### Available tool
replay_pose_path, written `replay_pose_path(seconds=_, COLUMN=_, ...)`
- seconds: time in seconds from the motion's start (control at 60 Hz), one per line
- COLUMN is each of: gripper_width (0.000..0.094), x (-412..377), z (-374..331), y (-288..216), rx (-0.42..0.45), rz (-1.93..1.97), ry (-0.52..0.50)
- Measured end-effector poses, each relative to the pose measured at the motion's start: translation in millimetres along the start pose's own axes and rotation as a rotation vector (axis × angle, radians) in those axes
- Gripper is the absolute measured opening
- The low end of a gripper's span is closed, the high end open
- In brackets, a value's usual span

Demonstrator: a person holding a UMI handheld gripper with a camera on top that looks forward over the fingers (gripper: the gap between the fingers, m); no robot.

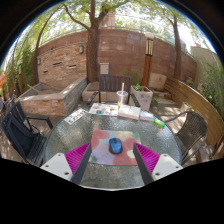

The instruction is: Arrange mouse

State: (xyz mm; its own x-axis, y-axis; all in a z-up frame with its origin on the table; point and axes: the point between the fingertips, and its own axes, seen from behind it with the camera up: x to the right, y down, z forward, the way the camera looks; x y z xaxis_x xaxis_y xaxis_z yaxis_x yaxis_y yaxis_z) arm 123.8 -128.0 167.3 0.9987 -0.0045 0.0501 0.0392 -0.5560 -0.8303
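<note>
A blue mouse [115, 146] lies on a pink and red patterned mouse mat [113, 147] on a round glass table [70, 131]. My gripper [112, 160] is open and empty, above the table's near side. Its pink fingers [78, 156] stand wide apart. The mouse lies just ahead of the fingertips, in line with the gap between them, a little right of the middle. Nothing touches the mouse.
Papers or books [128, 112], a cup [122, 97] and a green thing [160, 124] lie on the table's far side. Dark metal chairs [22, 128] stand around it. A brick wall [120, 52], planters and a tree stand beyond.
</note>
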Motion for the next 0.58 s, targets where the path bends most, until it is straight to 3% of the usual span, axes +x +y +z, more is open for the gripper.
replay_pose_path(seconds=0.283, gripper_width=0.0855, x=-10.2, z=-105.6, y=17.7, rx=0.028, rz=-0.009, ry=0.051)
replay_pose_path(seconds=0.583, gripper_width=0.0851, x=-9.3, z=-123.0, y=28.3, rx=0.019, rz=-0.017, ry=0.076)
